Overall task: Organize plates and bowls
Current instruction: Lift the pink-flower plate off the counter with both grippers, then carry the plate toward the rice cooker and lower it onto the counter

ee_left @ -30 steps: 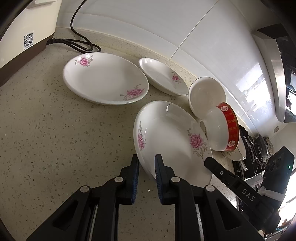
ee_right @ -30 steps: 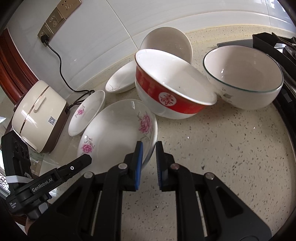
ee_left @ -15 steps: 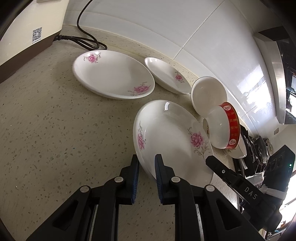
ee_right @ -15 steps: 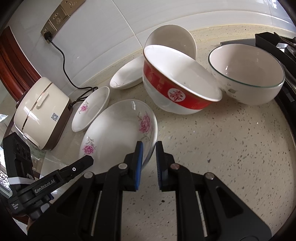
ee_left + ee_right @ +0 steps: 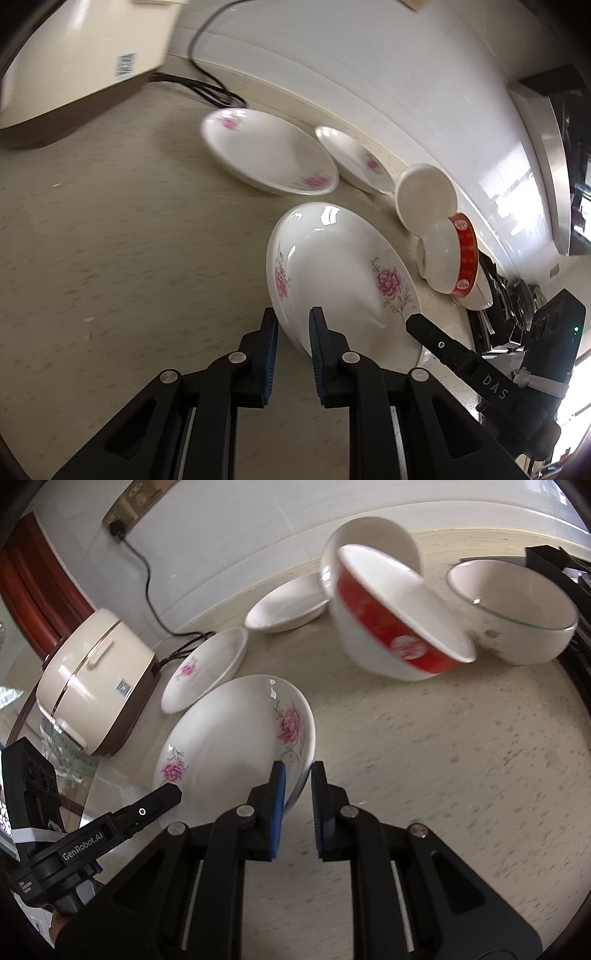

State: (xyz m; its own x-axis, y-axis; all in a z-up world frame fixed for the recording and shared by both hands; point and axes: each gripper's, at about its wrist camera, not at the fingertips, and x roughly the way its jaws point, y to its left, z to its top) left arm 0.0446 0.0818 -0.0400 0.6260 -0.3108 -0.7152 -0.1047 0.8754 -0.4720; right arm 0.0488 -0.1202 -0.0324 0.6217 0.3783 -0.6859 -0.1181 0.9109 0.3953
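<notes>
A white plate with pink flowers (image 5: pixel 332 266) is held by both grippers at opposite rims. My left gripper (image 5: pixel 293 317) is shut on its near left rim. In the right wrist view my right gripper (image 5: pixel 297 771) is shut on the right rim of the same plate (image 5: pixel 229 746). Farther back on the counter lie a second flowered plate (image 5: pixel 266 155) and a smaller plate (image 5: pixel 354 158). To their right a plain white bowl (image 5: pixel 424 192) and a red-banded bowl (image 5: pixel 395 624) lean together. A glass-rimmed bowl (image 5: pixel 513 609) stands upright at the far right.
A cream rice cooker (image 5: pixel 92 686) stands at the left end of the speckled counter (image 5: pixel 443 757), its black cord (image 5: pixel 147 572) running up to a wall socket. The dark stove edge (image 5: pixel 576 635) borders the right side. A tiled wall runs behind the dishes.
Both grippers have carried the flowered plate to the left along the counter, toward the rice cooker. The other dishes have slid rightwards in both views. Both grips stay the same.
</notes>
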